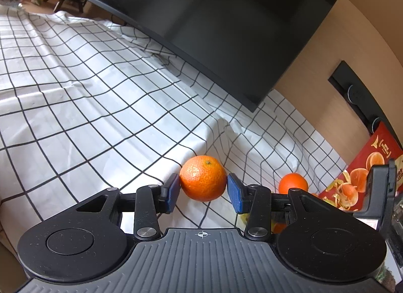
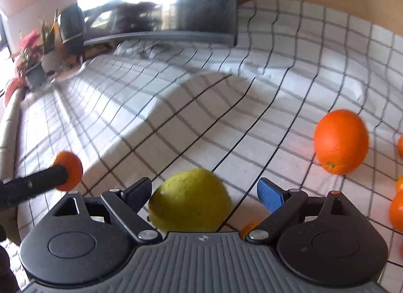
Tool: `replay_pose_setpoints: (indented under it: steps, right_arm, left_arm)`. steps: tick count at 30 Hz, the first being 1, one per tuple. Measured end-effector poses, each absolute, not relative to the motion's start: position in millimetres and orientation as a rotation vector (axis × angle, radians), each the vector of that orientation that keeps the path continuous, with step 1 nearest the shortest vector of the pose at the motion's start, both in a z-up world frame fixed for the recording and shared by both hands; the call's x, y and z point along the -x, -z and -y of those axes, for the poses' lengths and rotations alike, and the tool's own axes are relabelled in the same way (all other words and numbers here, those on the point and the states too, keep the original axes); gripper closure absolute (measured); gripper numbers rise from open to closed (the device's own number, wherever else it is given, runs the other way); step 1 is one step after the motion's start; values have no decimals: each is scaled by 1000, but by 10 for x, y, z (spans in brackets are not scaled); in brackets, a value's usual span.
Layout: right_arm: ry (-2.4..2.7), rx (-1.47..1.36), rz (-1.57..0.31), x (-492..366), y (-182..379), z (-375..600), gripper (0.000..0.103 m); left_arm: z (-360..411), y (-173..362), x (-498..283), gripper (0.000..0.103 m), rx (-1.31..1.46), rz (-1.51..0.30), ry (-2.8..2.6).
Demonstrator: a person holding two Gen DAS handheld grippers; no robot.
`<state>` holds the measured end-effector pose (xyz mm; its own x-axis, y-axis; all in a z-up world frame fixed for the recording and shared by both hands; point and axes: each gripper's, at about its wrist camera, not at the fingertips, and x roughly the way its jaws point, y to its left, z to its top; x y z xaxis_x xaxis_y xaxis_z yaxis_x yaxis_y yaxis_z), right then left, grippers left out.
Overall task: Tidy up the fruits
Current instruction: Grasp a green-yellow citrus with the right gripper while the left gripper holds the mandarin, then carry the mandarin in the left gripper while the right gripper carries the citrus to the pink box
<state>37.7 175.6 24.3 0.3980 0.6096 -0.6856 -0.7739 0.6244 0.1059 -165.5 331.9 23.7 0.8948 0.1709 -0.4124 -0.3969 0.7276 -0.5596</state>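
Only the left wrist view shows the red fruit box (image 1: pixel 362 169) at right. The left gripper (image 1: pixel 204 191) pinches a mandarin (image 1: pixel 203 178) at lower centre. The right gripper (image 2: pixel 201 194), jaws spread wide, straddles a lemon (image 2: pixel 190 201) on the checked bench (image 2: pixel 176 106).

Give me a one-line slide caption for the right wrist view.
Right gripper with jaws open around a yellow-green lemon on the black-and-white checked tablecloth, a large round orange lying nearby.

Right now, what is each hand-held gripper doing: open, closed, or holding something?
Left hand-held gripper: closed on a small orange.
Right hand-held gripper: open, its fingers either side of a yellow-green citrus fruit, not gripping it.
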Motion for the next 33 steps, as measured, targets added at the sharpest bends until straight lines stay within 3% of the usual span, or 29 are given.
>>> replay_pose_setpoints:
  steps: [6, 9, 17, 24, 26, 27, 28, 33]
  right_arm:
    - [-934, 331, -728, -234, -153, -1770, 13]
    - [-946, 344, -714, -204, -175, -1753, 28]
    - [-920, 323, -667, -172, -313, -1604, 29]
    - [-930, 195, -532, -53, -909, -843, 30]
    - [-898, 213, -500, 45, -997, -518, 33]
    - [-881, 226, -484, 81, -1010, -391, 48]
    - [-858, 243, -459, 141, -1023, -228, 55]
    - [-725, 271, -434, 295, -953, 517, 55]
  left_arm:
    - [-3322, -206, 1633, 57, 699, -362, -318]
    - [-3306, -215, 1625, 57, 696, -360, -312]
    - [-3174, -192, 1526, 57, 691, -409, -288]
    - [-2667, -302, 1267, 57, 606, -449, -108]
    - [-2434, -325, 1152, 57, 571, -474, -9]
    - [-2303, -336, 1091, 57, 555, -489, 48]
    - [-2186, -342, 1042, 57, 540, -502, 96]
    - [-1602, -252, 774, 57, 473, -543, 223]
